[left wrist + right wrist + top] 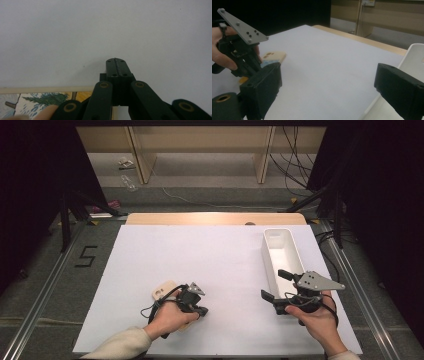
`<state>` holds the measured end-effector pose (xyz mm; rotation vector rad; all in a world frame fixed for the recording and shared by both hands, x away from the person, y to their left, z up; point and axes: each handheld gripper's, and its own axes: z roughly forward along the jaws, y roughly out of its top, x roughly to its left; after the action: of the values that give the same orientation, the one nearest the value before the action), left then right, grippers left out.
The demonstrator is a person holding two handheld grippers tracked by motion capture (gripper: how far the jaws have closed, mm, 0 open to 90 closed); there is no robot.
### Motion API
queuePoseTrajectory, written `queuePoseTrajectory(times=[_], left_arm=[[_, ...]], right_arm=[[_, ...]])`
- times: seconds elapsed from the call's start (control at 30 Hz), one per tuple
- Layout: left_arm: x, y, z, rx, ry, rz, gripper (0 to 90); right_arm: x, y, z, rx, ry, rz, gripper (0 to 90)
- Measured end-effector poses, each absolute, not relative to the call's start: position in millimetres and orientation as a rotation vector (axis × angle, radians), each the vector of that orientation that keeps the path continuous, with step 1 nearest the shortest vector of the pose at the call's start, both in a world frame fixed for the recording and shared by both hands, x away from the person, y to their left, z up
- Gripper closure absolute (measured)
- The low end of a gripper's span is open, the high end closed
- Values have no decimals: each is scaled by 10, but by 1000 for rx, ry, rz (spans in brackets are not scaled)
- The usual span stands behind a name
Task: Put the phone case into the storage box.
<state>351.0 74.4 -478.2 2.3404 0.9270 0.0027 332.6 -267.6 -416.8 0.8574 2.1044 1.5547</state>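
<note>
High view | wooden board [163,291] long axis seemingly diagonal, holed end far-left

The left gripper [200,311] and right gripper [274,289] are black, with blocky jaws and brass-ringed pivots. Each carries a grey three-cornered plate [318,281] with small screw holes, and a black cable trails off. A cream sleeve [122,345] covers the left forearm.

One wooden board [164,290]; one white tray [280,251]
</note>
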Motion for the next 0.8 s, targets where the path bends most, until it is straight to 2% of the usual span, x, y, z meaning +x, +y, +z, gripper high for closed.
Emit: queuePoseTrajectory(times=[0.4, 0.8], left_arm=[[3375, 931, -4724, 2433, 949, -75, 898], [3240, 1346, -4667, 2508, 1027, -122, 898]], right_arm=[[3327, -2681, -4172, 864, 2105, 1555, 87], [3331, -2679, -4179, 869, 2105, 1551, 92]])
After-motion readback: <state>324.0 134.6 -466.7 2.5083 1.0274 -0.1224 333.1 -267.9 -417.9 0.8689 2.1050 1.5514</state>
